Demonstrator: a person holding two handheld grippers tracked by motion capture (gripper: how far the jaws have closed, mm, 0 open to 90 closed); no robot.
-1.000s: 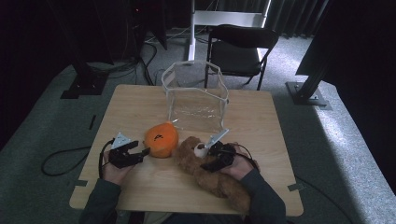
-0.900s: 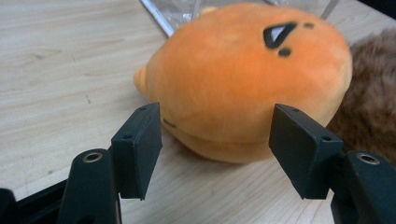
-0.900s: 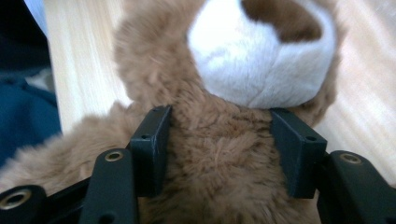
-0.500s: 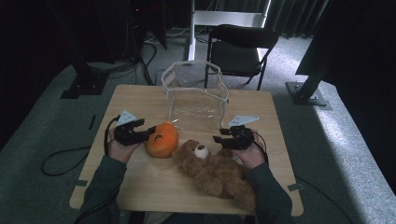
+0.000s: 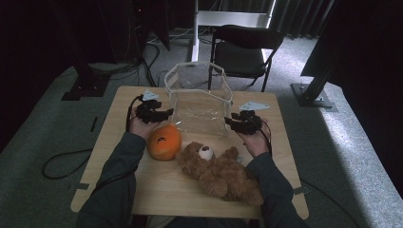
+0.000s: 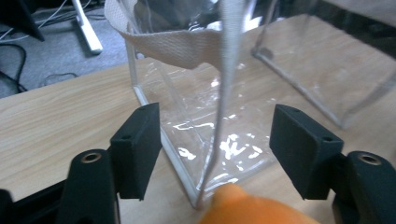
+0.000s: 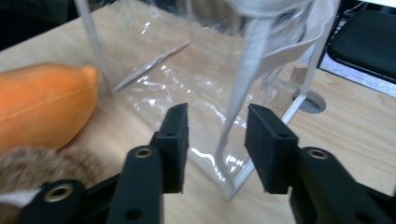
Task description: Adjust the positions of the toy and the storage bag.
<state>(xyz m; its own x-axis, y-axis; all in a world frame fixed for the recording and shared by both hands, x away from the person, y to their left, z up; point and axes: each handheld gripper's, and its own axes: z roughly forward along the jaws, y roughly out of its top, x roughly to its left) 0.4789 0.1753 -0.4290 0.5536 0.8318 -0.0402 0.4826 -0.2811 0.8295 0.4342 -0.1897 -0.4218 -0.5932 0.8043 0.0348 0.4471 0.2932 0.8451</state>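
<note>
Bag [image 5: 199, 97], clear plastic with pale webbing trim, upright and open-topped at the far middle of the table [image 5: 114, 161]; both grippers now at its sides.

Change since a second ago: both hands left the toys at the near edge and went forward to flank the bag. Left gripper [image 5: 164, 113]: jaws wide apart, nothing between the pads, near-left bag corner ahead. Right gripper [image 5: 229, 123]: jaws have just been closing, the near-right corner seam sits in the gap, pads not yet pressing. Likely meaning: bag to be held open before loading. Orange plush [image 5: 164, 141] just in front of the bag; teddy bear [image 5: 216, 171] beside it, lying flat. Writing: small dark mark on the orange plush, unreadable; no brand legible.
</note>
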